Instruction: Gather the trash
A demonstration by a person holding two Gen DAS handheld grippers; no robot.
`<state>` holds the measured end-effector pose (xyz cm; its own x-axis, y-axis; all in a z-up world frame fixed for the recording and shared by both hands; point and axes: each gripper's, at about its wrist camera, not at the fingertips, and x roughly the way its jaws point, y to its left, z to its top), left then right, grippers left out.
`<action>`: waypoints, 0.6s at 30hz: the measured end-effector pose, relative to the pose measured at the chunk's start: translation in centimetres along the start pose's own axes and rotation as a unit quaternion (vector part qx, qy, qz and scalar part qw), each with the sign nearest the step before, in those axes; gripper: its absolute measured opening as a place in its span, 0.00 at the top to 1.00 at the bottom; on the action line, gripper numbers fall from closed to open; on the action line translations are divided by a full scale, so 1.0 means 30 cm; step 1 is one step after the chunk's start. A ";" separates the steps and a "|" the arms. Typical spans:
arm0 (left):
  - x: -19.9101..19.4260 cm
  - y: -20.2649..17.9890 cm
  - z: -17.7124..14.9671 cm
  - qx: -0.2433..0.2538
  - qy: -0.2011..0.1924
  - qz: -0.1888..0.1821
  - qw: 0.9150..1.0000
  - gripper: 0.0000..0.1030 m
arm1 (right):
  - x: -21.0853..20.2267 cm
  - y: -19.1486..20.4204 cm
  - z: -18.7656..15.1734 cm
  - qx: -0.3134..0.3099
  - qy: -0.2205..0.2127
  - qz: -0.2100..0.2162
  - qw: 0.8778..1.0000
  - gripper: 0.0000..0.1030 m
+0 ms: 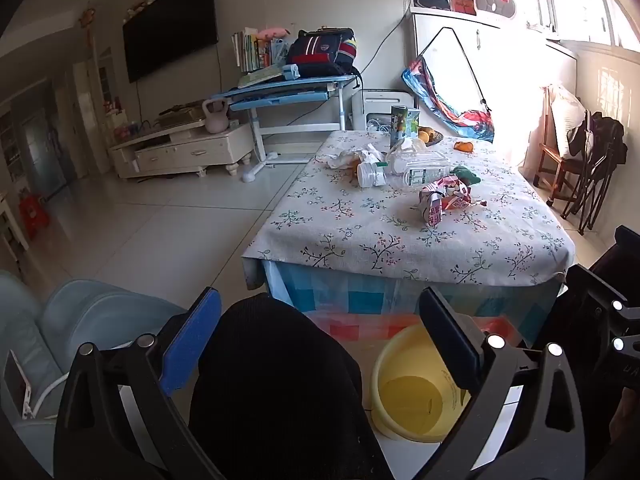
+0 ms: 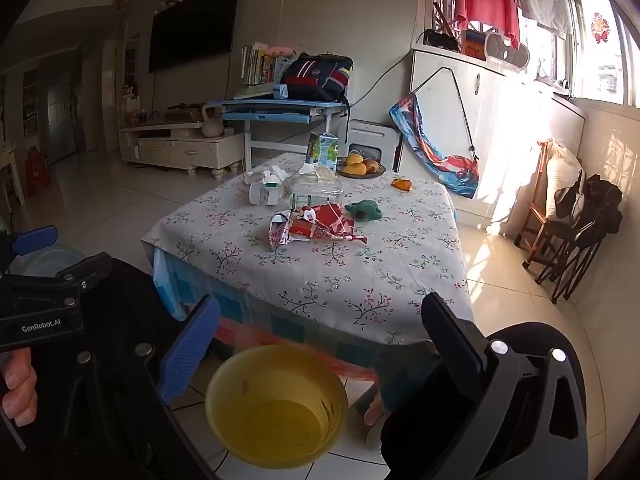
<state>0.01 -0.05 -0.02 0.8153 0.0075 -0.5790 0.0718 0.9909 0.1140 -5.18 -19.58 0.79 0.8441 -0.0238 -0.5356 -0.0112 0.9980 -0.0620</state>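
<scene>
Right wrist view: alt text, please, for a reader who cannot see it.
The open right gripper hangs empty above a yellow bucket on the floor, facing a floral-clothed table littered with a crumpled red wrapper, a plastic bottle and a juice carton.

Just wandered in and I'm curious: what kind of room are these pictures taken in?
Most likely a home living room: a wall-mounted television above a low cabinet, a child's desk with books and a backpack, and laundry hanging by the window.

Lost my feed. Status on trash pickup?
Left gripper and right gripper: jaws open, empty. Crumpled red wrapper on table. Yellow bin below. Path clear.
</scene>
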 end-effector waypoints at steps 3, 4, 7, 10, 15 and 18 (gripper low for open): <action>0.000 0.000 0.000 -0.001 0.000 0.000 1.000 0.07 | 0.000 -0.001 0.001 0.000 -0.001 0.000 1.000 0.06; 0.001 -0.001 0.000 -0.002 0.000 -0.001 1.000 0.07 | 0.000 -0.002 0.001 0.001 -0.001 0.001 1.000 0.06; 0.001 -0.007 0.001 -0.002 0.001 -0.001 1.000 0.07 | -0.001 -0.004 0.001 0.002 -0.002 0.002 1.000 0.06; 0.001 0.002 0.000 -0.004 0.000 -0.002 1.000 0.07 | -0.001 -0.004 -0.001 0.003 -0.002 0.002 1.000 0.06; 0.001 0.002 0.000 -0.004 0.000 -0.002 1.000 0.07 | 0.002 -0.002 -0.006 0.004 -0.001 0.001 1.000 0.06; 0.007 0.016 -0.009 -0.005 -0.001 -0.002 1.000 0.07 | 0.000 -0.013 0.001 0.005 0.000 0.001 1.000 0.06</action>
<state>0.06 0.46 -0.31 0.8161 0.0028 -0.5780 0.0692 0.9923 0.1025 -5.15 -19.98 0.85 0.8441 -0.0209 -0.5359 -0.0087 0.9986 -0.0527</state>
